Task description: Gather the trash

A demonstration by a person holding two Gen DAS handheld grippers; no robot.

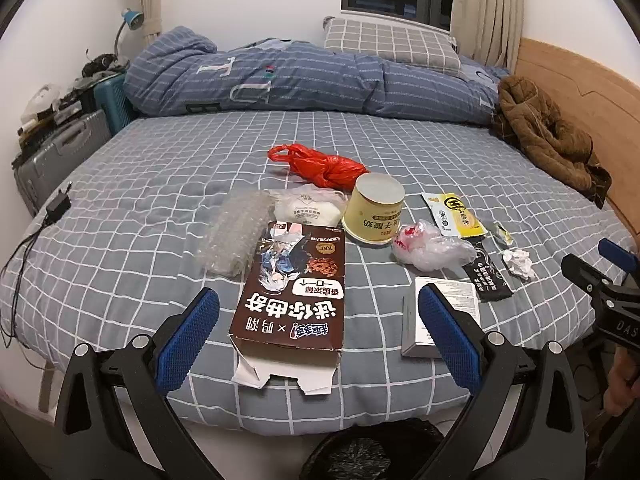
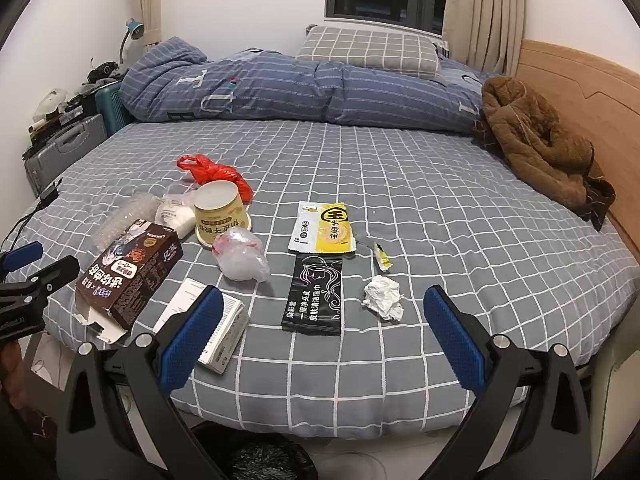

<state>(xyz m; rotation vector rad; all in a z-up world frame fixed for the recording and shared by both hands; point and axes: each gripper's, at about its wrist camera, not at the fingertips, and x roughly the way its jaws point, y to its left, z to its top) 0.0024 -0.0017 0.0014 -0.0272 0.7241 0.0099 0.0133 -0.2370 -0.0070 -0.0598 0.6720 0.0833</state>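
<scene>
I hold my left gripper (image 1: 318, 338) spread wide above the near end of the brown cookie box (image 1: 292, 292), grasping nothing; my right gripper (image 2: 324, 334) is also released, over the black sachet (image 2: 316, 294) and crumpled tissue (image 2: 384, 296); the yellow cup (image 2: 220, 212) and red bag (image 2: 212, 174) lie farther left on the bed (image 2: 460, 220).

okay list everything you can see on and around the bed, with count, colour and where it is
cookie box: 1, brown, near bed edge, left
paper cup: 1, yellow, upside down, mid-bed
plastic bag: 1, red, behind cup
clear bag: 1, in front of cup
bubble wrap: 1, clear, left of box
snack wrapper: 1, yellow-white, centre
black sachet: 1, below wrapper
crumpled tissue: 1, white, right
small box: 1, white, near edge
jacket: 1, brown, by headboard
bin: 1, black-lined, below the bed edge
left gripper: open
right gripper: open
</scene>
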